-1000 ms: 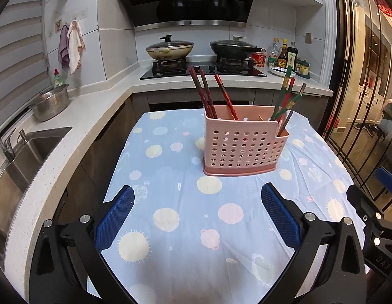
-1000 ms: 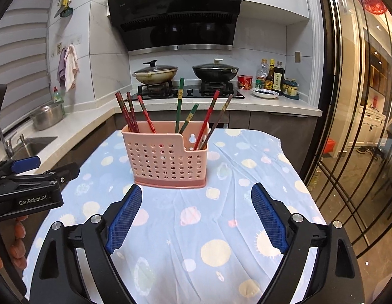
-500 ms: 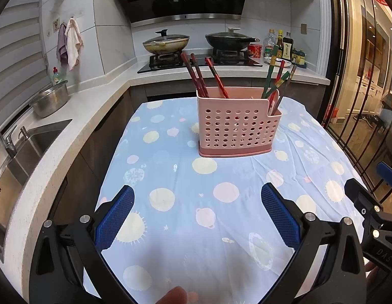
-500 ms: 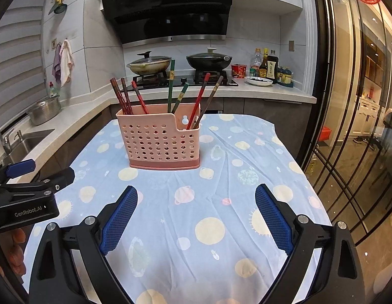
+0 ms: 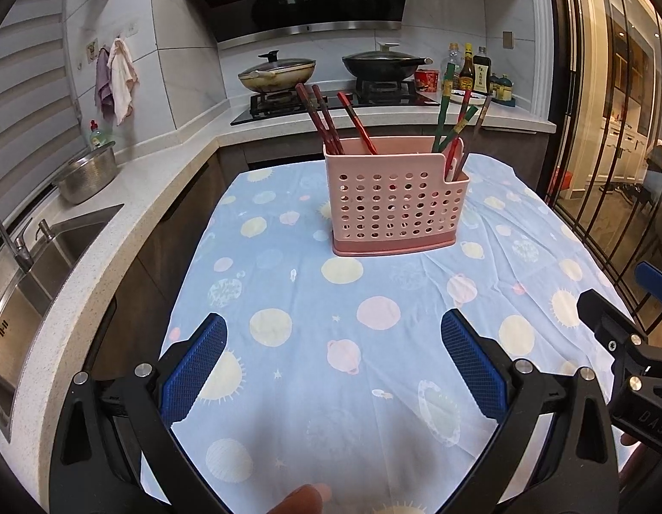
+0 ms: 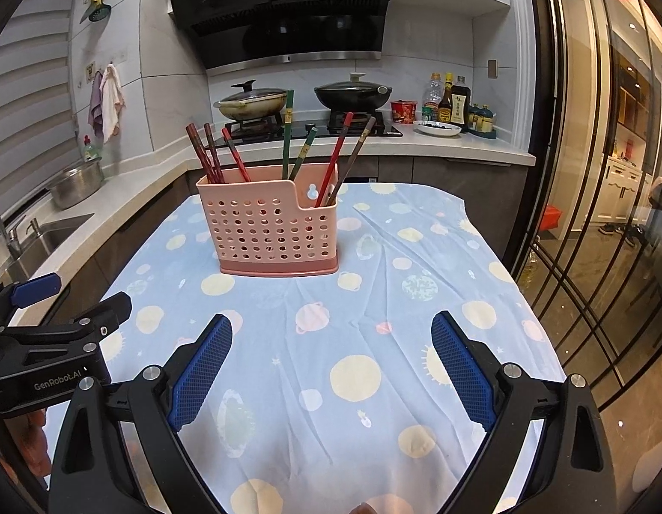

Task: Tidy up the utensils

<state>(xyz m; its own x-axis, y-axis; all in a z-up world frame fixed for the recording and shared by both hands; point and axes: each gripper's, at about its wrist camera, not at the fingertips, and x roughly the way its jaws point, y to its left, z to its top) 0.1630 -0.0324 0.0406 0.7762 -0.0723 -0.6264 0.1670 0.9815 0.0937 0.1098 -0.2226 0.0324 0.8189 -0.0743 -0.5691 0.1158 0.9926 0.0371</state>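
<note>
Both tongs [image 5: 333, 334] [image 6: 331, 338] drew back — spread, empty — over the planet-print tablecloth [image 5: 314, 368] facing the stove [image 5: 331, 100].

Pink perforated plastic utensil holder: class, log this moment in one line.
pink perforated plastic utensil holder: upright on cloth, chopsticks inside | left gripper: open, empty | right gripper: open, empty

My right gripper [image 6: 331, 368] hangs over the planet-print tablecloth [image 6: 374, 342], jaws wide with nothing between them. Ahead stands the pink perforated utensil holder [image 6: 271, 231]: three red chopsticks [image 6: 211, 154] at its left end, green, red and brown ones toward its right. The left gripper [image 6: 52, 334] shows at my left edge.
</note>
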